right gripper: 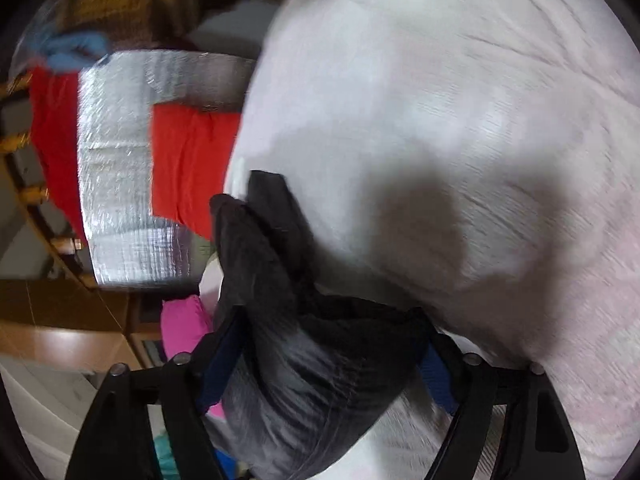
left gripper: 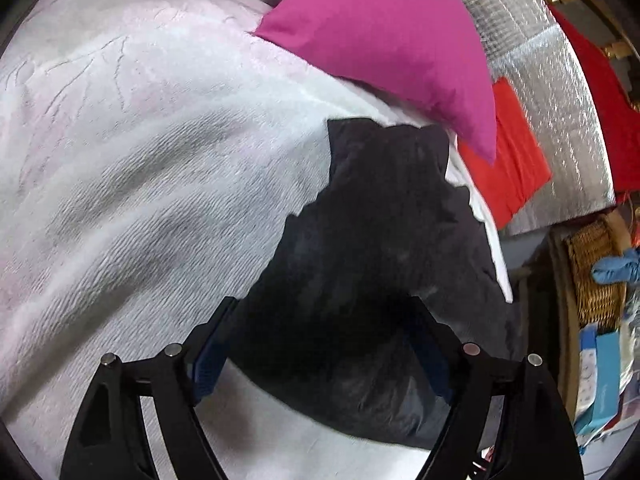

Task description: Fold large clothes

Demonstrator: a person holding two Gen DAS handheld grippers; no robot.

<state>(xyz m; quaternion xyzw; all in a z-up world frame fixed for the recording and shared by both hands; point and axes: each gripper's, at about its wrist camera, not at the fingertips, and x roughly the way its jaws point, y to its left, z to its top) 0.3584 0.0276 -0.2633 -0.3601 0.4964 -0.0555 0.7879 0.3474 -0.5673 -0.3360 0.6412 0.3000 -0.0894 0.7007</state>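
A dark grey-black garment (left gripper: 380, 240) lies on a white textured bedspread (left gripper: 140, 160). My left gripper (left gripper: 324, 312) stands wide open over the garment's near part, with cloth lying between the fingers. In the right wrist view the same dark garment (right gripper: 312, 360) bunches up thickly between the fingers of my right gripper (right gripper: 328, 320), whose jaws stand wide apart around the bundle. A strip of the garment (right gripper: 272, 216) runs forward along the edge of the white bedspread (right gripper: 460, 120).
A magenta pillow (left gripper: 392, 40) lies on the bed beyond the garment. A red cloth (left gripper: 516, 152) and silver foil matting (left gripper: 552, 80) lie past the bed edge. A wicker basket (left gripper: 596, 268) with a blue cloth stands on the right. Wooden furniture (right gripper: 60, 320) shows at left.
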